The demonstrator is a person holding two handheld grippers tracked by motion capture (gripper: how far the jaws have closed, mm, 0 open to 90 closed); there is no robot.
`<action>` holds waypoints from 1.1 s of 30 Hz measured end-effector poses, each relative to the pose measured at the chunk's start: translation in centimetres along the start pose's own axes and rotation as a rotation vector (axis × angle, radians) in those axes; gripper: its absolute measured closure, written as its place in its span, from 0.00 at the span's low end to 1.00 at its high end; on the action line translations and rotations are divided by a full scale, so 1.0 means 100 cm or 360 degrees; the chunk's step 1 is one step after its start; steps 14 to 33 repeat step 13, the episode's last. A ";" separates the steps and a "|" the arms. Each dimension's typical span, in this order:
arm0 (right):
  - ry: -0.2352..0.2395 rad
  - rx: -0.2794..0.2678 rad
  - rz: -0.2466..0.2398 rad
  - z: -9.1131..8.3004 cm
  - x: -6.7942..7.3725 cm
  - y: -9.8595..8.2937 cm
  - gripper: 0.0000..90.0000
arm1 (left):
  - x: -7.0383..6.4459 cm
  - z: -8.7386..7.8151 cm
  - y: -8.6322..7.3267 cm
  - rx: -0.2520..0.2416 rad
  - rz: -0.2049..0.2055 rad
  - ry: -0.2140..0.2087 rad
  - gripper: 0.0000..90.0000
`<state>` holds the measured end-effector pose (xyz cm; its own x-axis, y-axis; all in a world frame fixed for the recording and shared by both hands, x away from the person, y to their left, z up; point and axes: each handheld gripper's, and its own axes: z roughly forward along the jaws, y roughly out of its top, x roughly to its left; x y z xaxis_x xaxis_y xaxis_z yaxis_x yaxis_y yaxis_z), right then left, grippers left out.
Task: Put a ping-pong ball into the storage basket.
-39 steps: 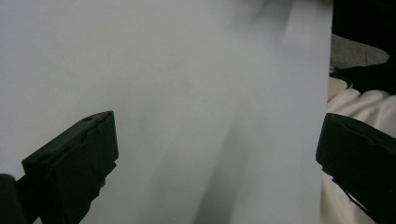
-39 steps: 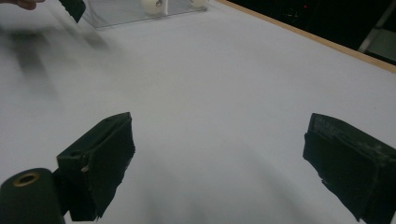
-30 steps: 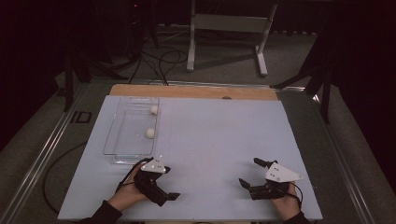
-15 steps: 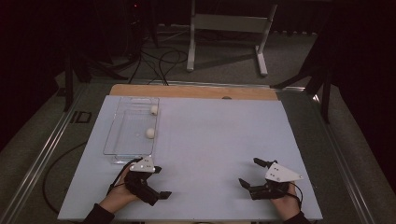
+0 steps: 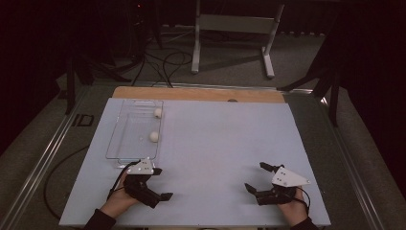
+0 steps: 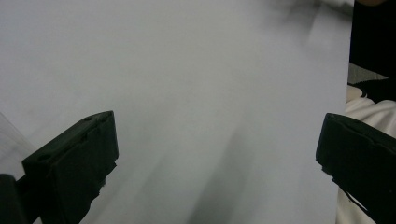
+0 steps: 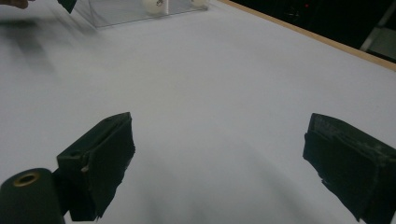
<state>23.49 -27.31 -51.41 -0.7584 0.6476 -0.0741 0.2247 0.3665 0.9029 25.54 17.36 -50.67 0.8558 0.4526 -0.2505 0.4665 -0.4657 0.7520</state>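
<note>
On the pale grey worktop (image 5: 215,143) a clear plastic tray (image 5: 125,143) lies toward the far left, and two small white balls sit inside it along its right wall — the nearer ball (image 5: 154,136) about halfway down, the farther ball (image 5: 157,112) close to the tray's far end. The left gripper (image 5: 160,184) rests on the worktop just beside the tray's near edge, a hand (image 5: 117,201) behind it, its fingers (image 6: 74,163) spread wide with nothing between them but bare worktop. The right gripper (image 5: 258,178) lies well apart, near the front right of the worktop, its fingers (image 7: 98,163) also wide apart and holding nothing. In the right gripper view the tray's near corner and the balls show far off at the top, blurred.
</note>
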 end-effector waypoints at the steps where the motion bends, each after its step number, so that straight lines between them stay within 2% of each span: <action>1: -0.0001 0.0003 -0.0001 0.000 0.000 0.000 0.10 | 0.000 0.000 0.000 -0.0001 0.0004 0.0000 0.00; 11: -0.0004 0.0009 0.0000 0.000 0.000 -0.001 0.10 | -0.001 0.004 -0.001 0.0041 0.0024 -0.0004 0.00; 33: -0.0002 0.0010 0.0003 0.001 -0.001 -0.001 0.10 | -0.001 0.003 -0.002 0.0040 0.0025 -0.0004 0.00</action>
